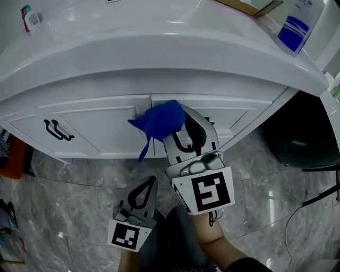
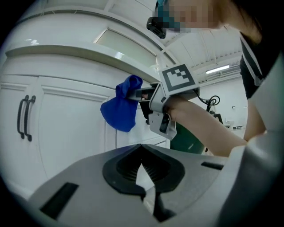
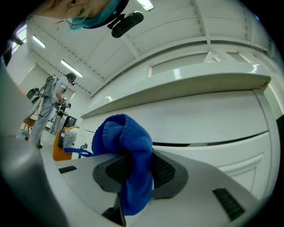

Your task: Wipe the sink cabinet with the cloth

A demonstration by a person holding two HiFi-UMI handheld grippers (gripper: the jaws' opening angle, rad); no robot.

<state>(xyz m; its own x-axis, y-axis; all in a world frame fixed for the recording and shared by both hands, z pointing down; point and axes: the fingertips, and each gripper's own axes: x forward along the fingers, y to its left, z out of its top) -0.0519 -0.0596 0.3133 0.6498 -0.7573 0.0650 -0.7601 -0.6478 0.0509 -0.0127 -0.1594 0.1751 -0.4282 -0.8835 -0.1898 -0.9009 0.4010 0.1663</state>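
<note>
The blue cloth (image 1: 159, 121) is bunched into a wad at the tips of my right gripper (image 1: 179, 123), whose jaws are clamped tight on it. In the right gripper view the cloth (image 3: 126, 150) fills the gap between the pads and spills over the front. In the head view the wad sits at 12 o'clock from those jaws, with a loose tail hanging toward 7 o'clock, so its long axis runs roughly up and down. It lies at the sink cabinet (image 1: 101, 127), over the seam between the two closed doors and just under the overhanging countertop (image 1: 175, 48). From the left gripper view the cloth (image 2: 120, 111) looks right at the door face, though I cannot say whether it is pressed on. My judgement is that the next stroke turns on this: the panel lies straight ahead of the cloth, and the right gripper is far nearer to it. My left gripper (image 1: 150, 183) rests low at 7 o'clock, well apart from the doors, its jaws closed tip to tip on nothing (image 2: 141, 148). The black door handles (image 1: 58, 130) sit at 9 o'clock from the cloth. With both doors shut, the cabinet's contents are hidden. A cardboard box (image 1: 249, 5) at 1 o'clock shows only an edge.
</note>
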